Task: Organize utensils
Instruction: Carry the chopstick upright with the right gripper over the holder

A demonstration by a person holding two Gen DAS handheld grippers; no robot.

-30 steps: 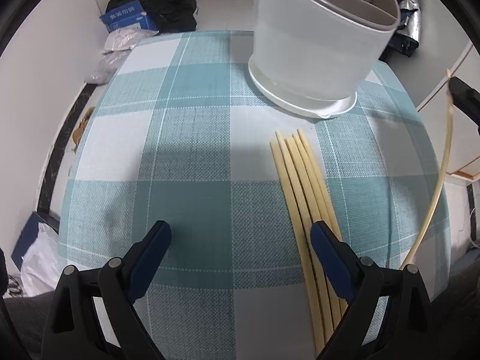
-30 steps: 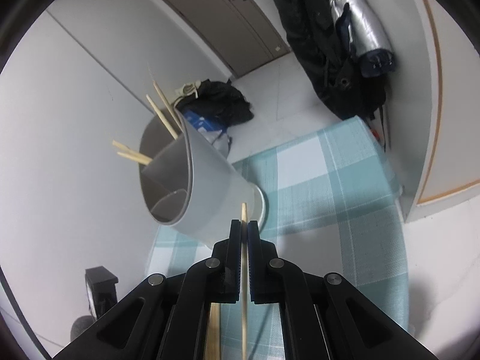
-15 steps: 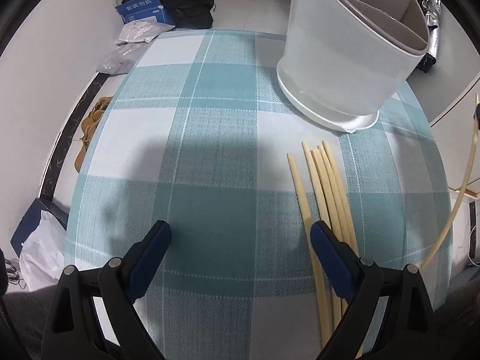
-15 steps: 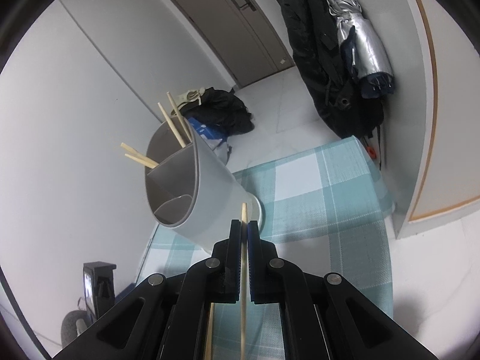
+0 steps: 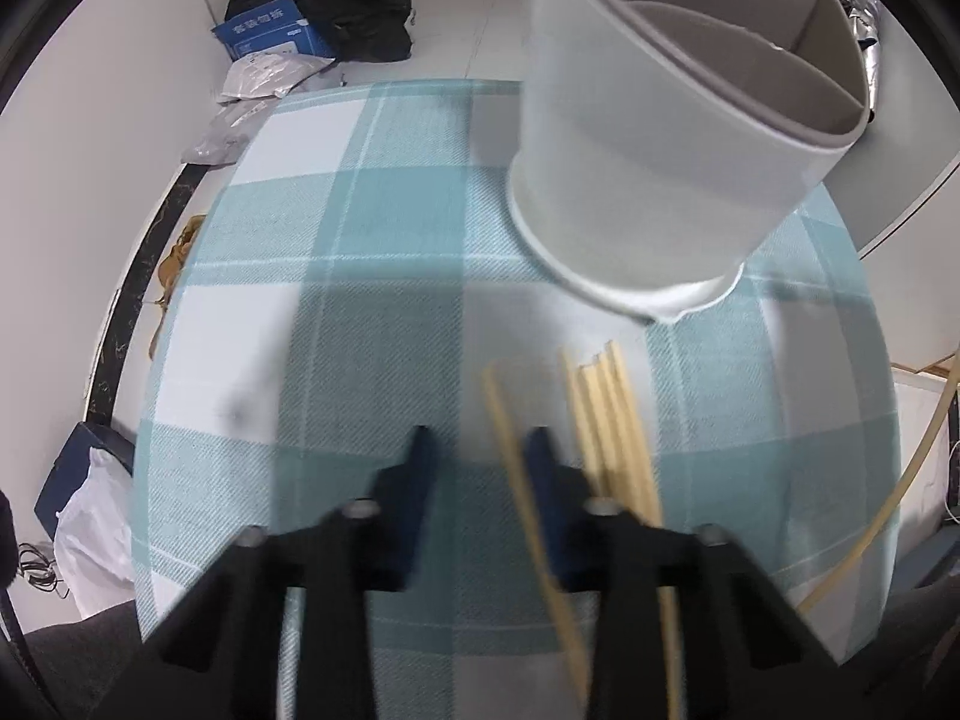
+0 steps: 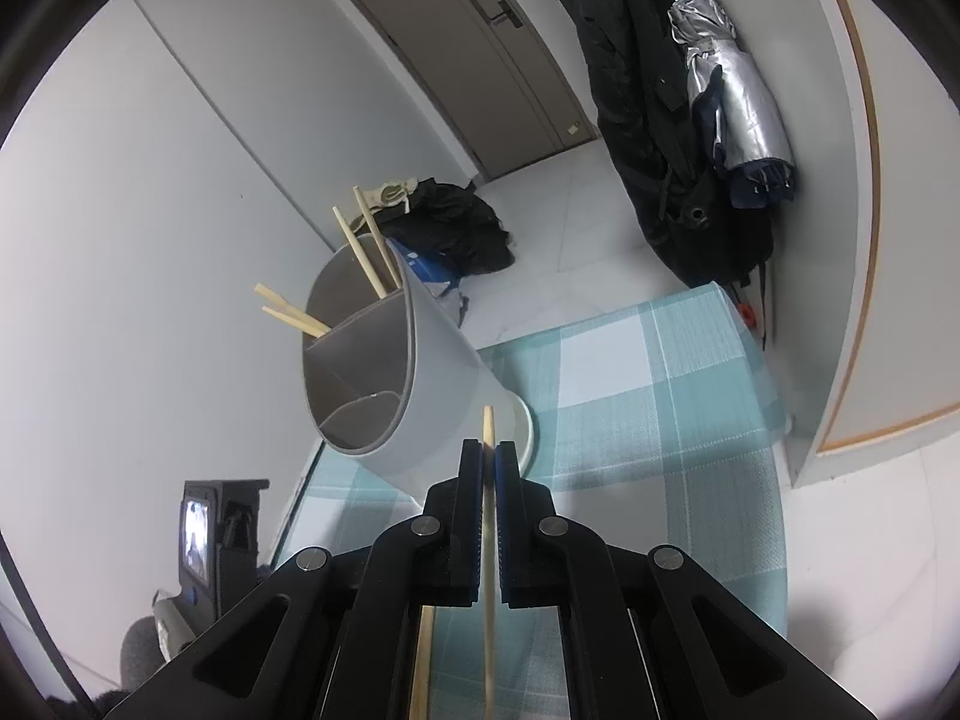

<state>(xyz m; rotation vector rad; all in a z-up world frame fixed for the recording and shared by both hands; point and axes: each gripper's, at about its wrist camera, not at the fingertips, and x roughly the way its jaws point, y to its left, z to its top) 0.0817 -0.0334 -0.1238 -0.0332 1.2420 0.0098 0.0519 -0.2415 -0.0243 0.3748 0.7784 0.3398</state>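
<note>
A grey divided utensil holder (image 5: 672,138) stands at the far side of the checked tablecloth (image 5: 360,276). It also shows in the right wrist view (image 6: 396,378) with several chopsticks (image 6: 366,252) in its far compartment. My left gripper (image 5: 480,450) is low over the cloth, jaws partly closed around one bamboo chopstick (image 5: 510,438). Several more chopsticks (image 5: 612,420) lie just right of it. My right gripper (image 6: 489,450) is shut on a single chopstick (image 6: 489,540), held in the air to the right of the holder.
The table edge drops off to the floor on the left and far side. On the floor lie a black bag (image 5: 354,6) and a blue box (image 5: 270,30). A door (image 6: 474,54) and hanging coats (image 6: 654,138) are behind.
My left gripper has moved right and down over the chopsticks, and its jaws have narrowed around one. My right gripper has risen a little with its chopstick.
</note>
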